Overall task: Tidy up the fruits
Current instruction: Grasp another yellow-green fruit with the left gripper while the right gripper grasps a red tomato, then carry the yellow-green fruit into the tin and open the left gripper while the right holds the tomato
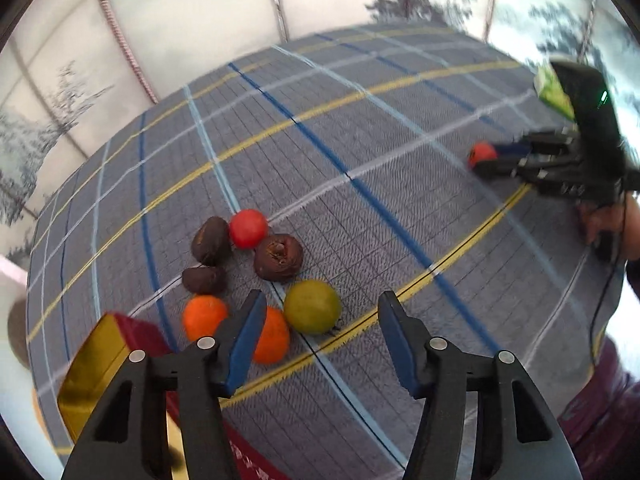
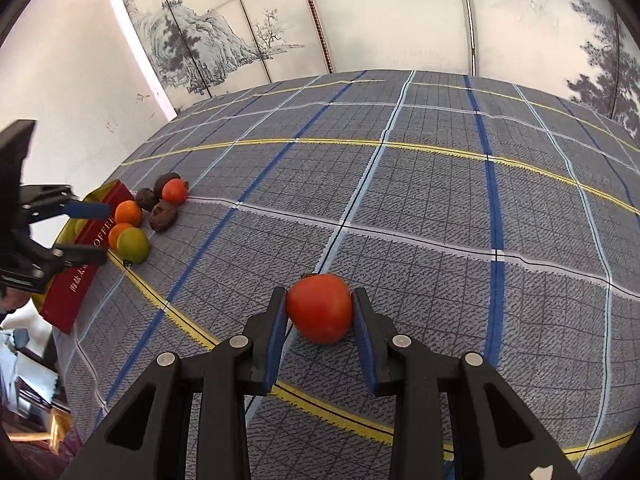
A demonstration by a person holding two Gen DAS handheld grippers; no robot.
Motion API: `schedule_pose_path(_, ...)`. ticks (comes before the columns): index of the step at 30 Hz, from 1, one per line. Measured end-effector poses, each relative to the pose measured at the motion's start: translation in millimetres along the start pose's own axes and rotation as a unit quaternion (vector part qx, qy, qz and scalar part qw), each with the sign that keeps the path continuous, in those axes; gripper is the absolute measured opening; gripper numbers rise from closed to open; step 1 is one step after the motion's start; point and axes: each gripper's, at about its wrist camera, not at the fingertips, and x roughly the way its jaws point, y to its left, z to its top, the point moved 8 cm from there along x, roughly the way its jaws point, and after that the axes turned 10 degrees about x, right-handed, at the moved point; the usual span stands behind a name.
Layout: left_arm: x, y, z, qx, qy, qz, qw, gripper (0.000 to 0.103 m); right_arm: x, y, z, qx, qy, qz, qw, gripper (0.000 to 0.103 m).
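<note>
Your left gripper [image 1: 322,316] hangs released, jaws wide apart over the plaid tablecloth [image 1: 360,128], nothing between them. Far left under it sits a red-and-gold box [image 1: 104,344] at the cloth's edge. Just past the box is the fruit cluster: two orange fruits [image 1: 204,316], one partly hidden behind your left finger; three dark brown wrinkled fruits [image 1: 278,258]; a small red tomato [image 1: 248,228] touching two of them; a green fruit [image 1: 312,306] just beside the near orange one. Well apart to the right, your right gripper [image 2: 320,312] is clamped on a second red tomato [image 2: 320,306], blue pads [image 2: 276,332] pressing both its sides, tomato at or just above the cloth, can't tell which. From the right wrist view the cluster and box sit far left, with the left gripper over them.
</note>
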Motion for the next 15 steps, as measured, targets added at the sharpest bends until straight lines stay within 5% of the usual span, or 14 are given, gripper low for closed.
schedule_pose_path(5,26,-6,-2,0.042,0.038,0.003,0.9984,0.058,0,1,-1,-0.002,0.000,0.005,1.000,0.030)
schedule_pose_path(8,27,-6,-1,0.049,0.034,0.026,0.9979,0.034,0,1,-1,-0.001,0.001,0.006,1.000,0.030)
schedule_pose_path(15,11,-27,-4,0.005,0.000,0.024,0.9997,0.033,0,1,-1,0.000,0.005,0.003,1.000,0.030)
